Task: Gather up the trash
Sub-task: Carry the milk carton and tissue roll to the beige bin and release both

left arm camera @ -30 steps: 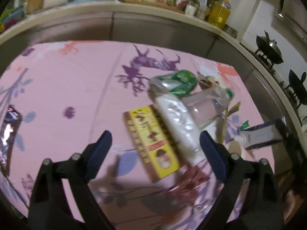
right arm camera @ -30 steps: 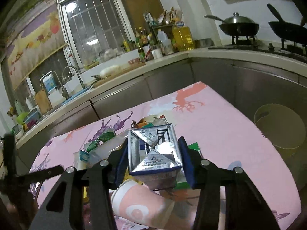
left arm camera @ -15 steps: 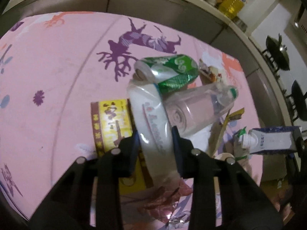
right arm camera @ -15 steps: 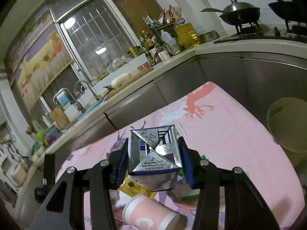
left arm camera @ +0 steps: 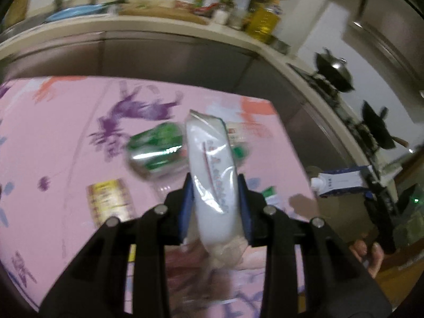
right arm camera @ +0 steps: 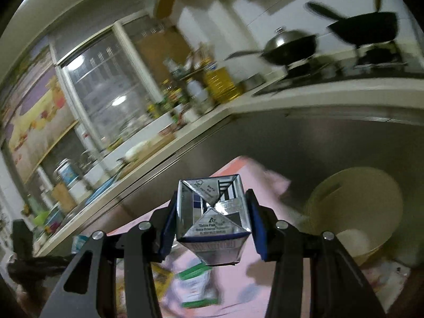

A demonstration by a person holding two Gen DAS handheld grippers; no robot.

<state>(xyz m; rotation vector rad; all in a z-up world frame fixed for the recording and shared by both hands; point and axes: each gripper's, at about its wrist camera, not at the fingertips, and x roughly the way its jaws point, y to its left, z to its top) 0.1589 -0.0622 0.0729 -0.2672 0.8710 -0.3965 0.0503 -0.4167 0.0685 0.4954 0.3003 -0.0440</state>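
A crumpled white plastic bottle (left arm camera: 212, 175), just clamped by the closing left claw (left arm camera: 213, 198), is being lifted off the counter (left arm camera: 53, 137); the carton (right arm camera: 212, 217) is being carried, gripped in the right claw (right arm camera: 212, 222), toward the bin (right arm camera: 371, 212).

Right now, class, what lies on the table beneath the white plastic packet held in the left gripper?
Under the white plastic packet lie a crushed green can, a yellow box and blurred wrappers on the pink tablecloth. The packet and left gripper hide whatever sits directly below.

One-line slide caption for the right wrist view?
Right gripper clamps a silver drink carton above the pink tablecloth, the cream bin at right.
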